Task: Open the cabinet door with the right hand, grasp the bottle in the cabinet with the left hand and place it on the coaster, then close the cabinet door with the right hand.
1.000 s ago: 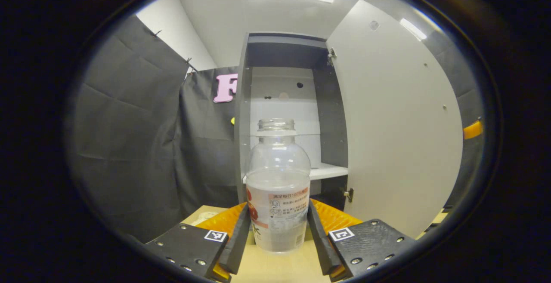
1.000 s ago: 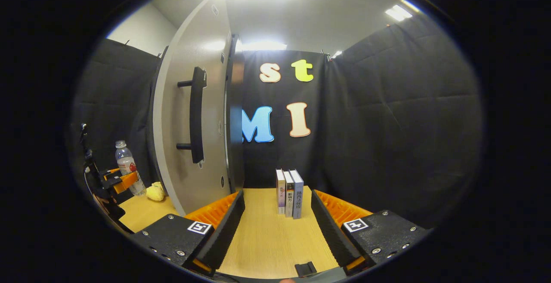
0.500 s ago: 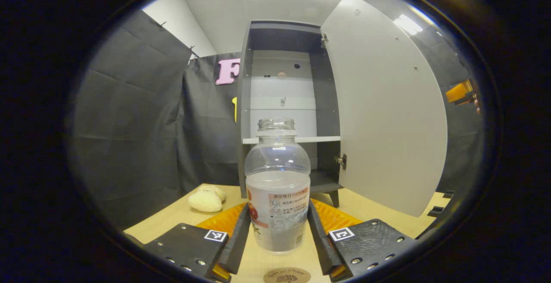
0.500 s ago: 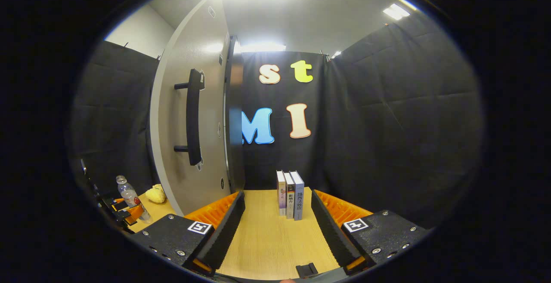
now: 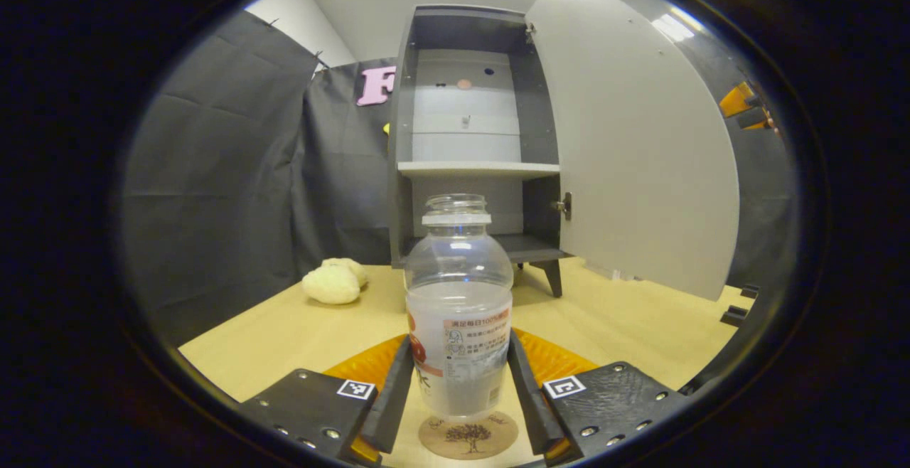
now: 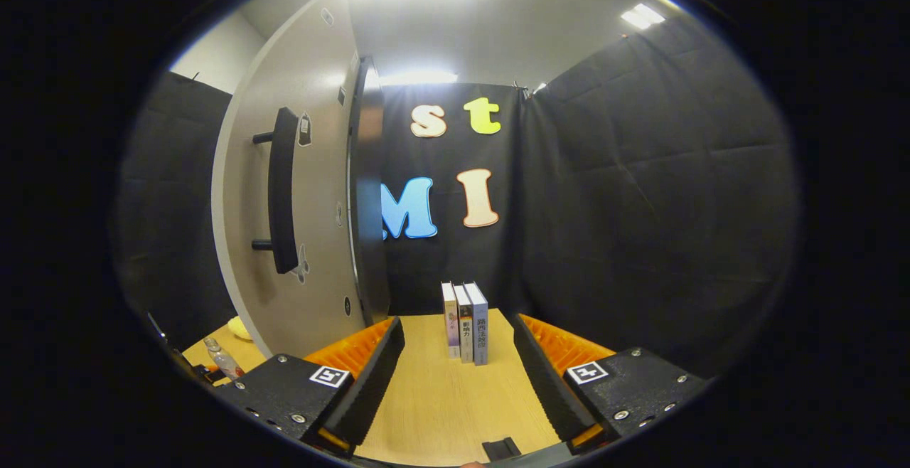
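In the left gripper view, the left gripper [image 5: 461, 390] sits at the bottom centre of the frame with its jaws pinching a clear bottle [image 5: 459, 304] from both sides, at the labelled lower half. The bottle is upright, uncapped and holds some clear liquid. Its base hangs directly over a round brown coaster [image 5: 468, 435] at the very bottom of the frame; whether the base touches the coaster yet cannot be told. The upright grip low on the body looks chosen so nothing spills from the open neck and so the base meets the coaster flat.

Beyond the bottle, the pale wooden surface [image 5: 625, 318] runs back to a grey cabinet [image 5: 402, 134] in the upper centre, its shelves bare. The cabinet door [image 5: 633, 148] stands swung wide to the right of the frame. A cream soft toy [image 5: 333, 282] lies on the surface at centre left.

In the right gripper view, the right gripper [image 6: 455, 375] is at the bottom centre, jaws spread and holding nothing, above bare wood. A short row of upright books [image 6: 466, 321] stands just beyond. The door fills the left of this frame, its black bar handle [image 6: 282, 187] facing the camera, well apart from the jaws. This gripper seems to be waiting near the door, ready to close it once the bottle is set down.
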Motion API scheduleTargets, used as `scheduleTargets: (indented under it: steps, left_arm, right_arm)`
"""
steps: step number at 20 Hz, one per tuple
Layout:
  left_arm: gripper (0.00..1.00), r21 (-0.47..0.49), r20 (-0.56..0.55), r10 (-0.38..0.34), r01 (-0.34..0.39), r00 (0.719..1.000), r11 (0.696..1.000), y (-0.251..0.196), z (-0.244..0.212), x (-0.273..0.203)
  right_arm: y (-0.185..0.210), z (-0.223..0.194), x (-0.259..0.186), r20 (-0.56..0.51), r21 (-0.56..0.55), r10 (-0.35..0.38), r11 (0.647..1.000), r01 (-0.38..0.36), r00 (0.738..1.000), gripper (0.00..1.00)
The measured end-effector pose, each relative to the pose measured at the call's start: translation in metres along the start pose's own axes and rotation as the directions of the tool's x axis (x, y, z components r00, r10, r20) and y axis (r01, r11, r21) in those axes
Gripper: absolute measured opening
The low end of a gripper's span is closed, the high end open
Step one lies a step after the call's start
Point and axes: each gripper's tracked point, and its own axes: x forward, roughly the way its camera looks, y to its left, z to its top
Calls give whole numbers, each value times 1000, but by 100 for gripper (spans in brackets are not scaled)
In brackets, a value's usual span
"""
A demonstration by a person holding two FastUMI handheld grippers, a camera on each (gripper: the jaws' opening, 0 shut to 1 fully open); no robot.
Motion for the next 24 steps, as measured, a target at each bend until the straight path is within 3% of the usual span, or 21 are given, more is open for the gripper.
scheduleTargets:
  steps: [3, 6, 8, 9, 10, 11, 12, 13, 17, 18, 24]
  left_arm:
    - [70, -21, -13, 20, -20, 1000, 1000, -1, -15, -2]
    - [75, -38, -45, 36, -38, 998, 999, 0, -37, -7]
    - [71, -35, -51, 45, -47, 998, 998, 1, -45, -12]
    - [76, -29, -45, 46, -47, 998, 998, -1, -45, -13]
    - [72, -21, -53, 39, -40, 998, 999, -4, -47, -15]
    - [76, -14, -74, 34, -35, 997, 999, -6, -51, -14]
    - [72, -15, -88, 31, -33, 996, 999, -7, -54, -13]
    - [78, -11, -95, 45, -46, 994, 999, -5, -53, -16]
    - [75, 23, -77, 83, -82, 994, 996, -3, -33, -22]
    - [81, 33, -69, 82, -80, 994, 996, -5, -25, -24]
    - [78, 80, -35, 75, -72, 997, 994, -9, 33, -38]
  right_arm:
    - [-5, -2, 1, -16, -3, -8, 1000, 8, 1000, 92]
    - [0, -3, 2, -19, -2, 3, 1000, -3, 1000, 95]
    - [5, -5, 1, -24, -10, 14, 1000, -15, 1000, 95]
    - [7, -5, 1, -24, -16, 19, 1000, -20, 1000, 95]
    - [8, -4, 0, -21, -19, 24, 1000, -25, 999, 95]
    - [10, -3, 0, -18, -19, 29, 999, -30, 999, 95]
    - [11, -2, -1, -15, -16, 33, 999, -34, 999, 95]
    - [13, -2, -1, -14, -10, 39, 999, -39, 999, 95]
    - [18, -1, -2, -17, 17, 57, 998, -57, 998, 95]
    - [20, 1, -3, -13, 19, 64, 998, -64, 998, 95]
    - [22, 16, -9, 13, 6, 75, 997, -75, 997, 95]
